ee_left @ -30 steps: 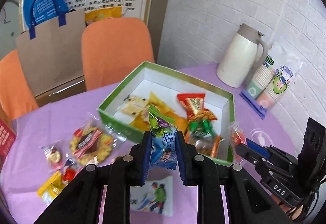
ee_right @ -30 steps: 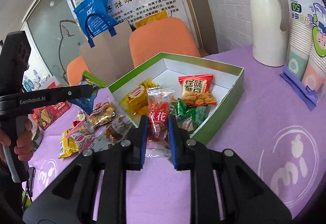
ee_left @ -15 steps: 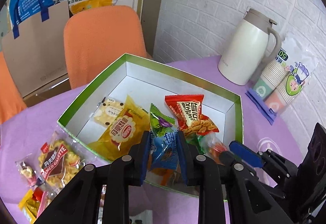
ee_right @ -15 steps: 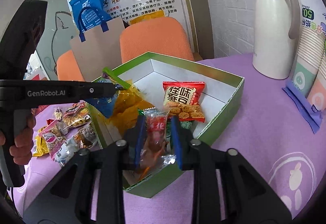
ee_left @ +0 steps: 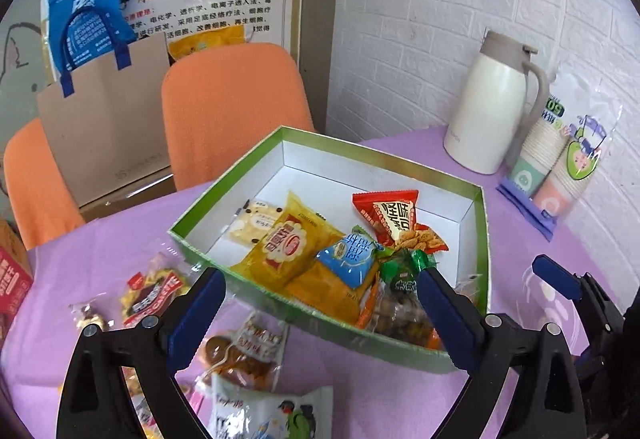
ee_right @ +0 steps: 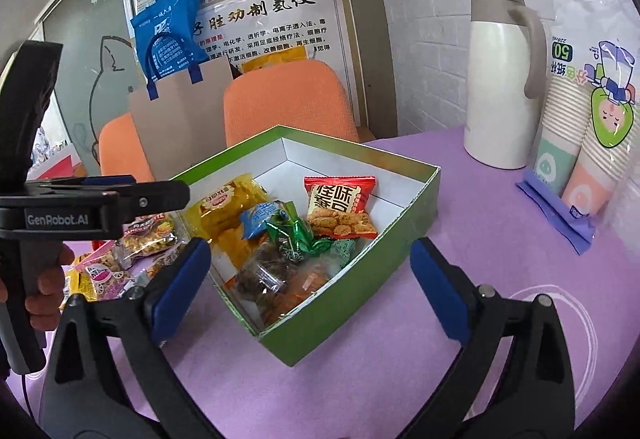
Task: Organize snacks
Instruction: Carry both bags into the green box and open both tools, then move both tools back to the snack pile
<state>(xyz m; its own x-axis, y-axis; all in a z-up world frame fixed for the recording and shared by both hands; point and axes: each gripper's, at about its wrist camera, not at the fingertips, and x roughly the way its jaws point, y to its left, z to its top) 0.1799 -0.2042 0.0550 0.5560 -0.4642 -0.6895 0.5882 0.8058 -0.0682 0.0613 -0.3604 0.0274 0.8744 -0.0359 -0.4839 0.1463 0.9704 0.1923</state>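
Both the left gripper (ee_left: 320,303) and right gripper (ee_right: 310,271) hang wide open, empty, right over the green box (ee_right: 360,283), probably since the snacks belong inside.

Both wrist cameras looked down and forward, close over the near edge of the green box (ee_left: 482,239). The left one sat nearer its left corner, the right one nearer its right corner (ee_right: 296,355). Both views shared the box and the thermos (ee_right: 504,79) behind it.
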